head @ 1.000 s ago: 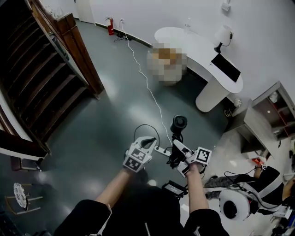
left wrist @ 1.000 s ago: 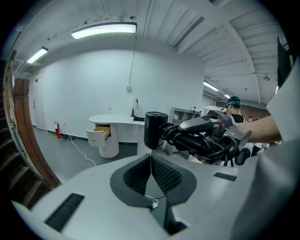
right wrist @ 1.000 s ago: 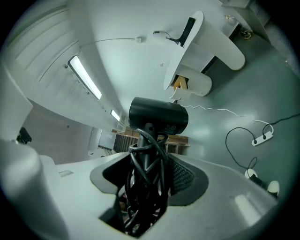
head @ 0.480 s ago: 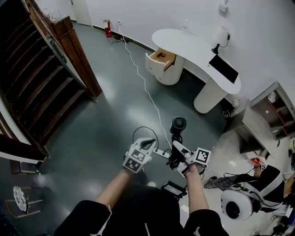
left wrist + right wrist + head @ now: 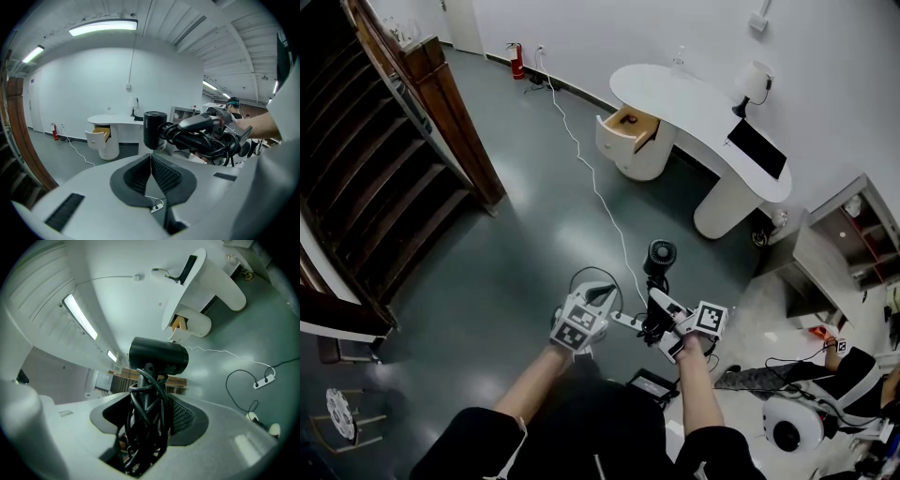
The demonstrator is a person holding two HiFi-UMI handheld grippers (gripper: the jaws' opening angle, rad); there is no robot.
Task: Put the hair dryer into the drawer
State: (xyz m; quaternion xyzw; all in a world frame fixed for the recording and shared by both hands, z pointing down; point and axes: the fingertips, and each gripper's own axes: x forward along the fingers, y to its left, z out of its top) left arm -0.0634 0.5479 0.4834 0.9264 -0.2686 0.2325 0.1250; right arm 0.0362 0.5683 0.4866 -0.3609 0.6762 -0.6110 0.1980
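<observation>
The black hair dryer (image 5: pixel 660 254) stands upright over the floor, its cord wound round the handle. My right gripper (image 5: pixel 655 317) is shut on that handle. In the right gripper view the dryer head (image 5: pixel 158 356) rises above the jaws and the coiled cord (image 5: pixel 144 414) fills the gap of my right gripper (image 5: pixel 147 401). My left gripper (image 5: pixel 598 289) hovers just left of it, shut and empty; its pads (image 5: pixel 159 174) meet. The open wooden drawer (image 5: pixel 629 122) juts from the white curved desk (image 5: pixel 703 103) far ahead; the same drawer (image 5: pixel 101 135) shows in the left gripper view.
A dark wooden staircase (image 5: pixel 384 159) fills the left. A white cable (image 5: pixel 598 192) runs over the grey floor to a power strip (image 5: pixel 625 321) below my grippers. A lamp (image 5: pixel 752 75) and a dark screen (image 5: pixel 757 147) sit on the desk. Shelving (image 5: pixel 844 234) and gear lie right.
The desk and its open drawer have drifted slightly lower in the head view, as I move toward them. Both grippers keep their pose and the dryer stays held.
</observation>
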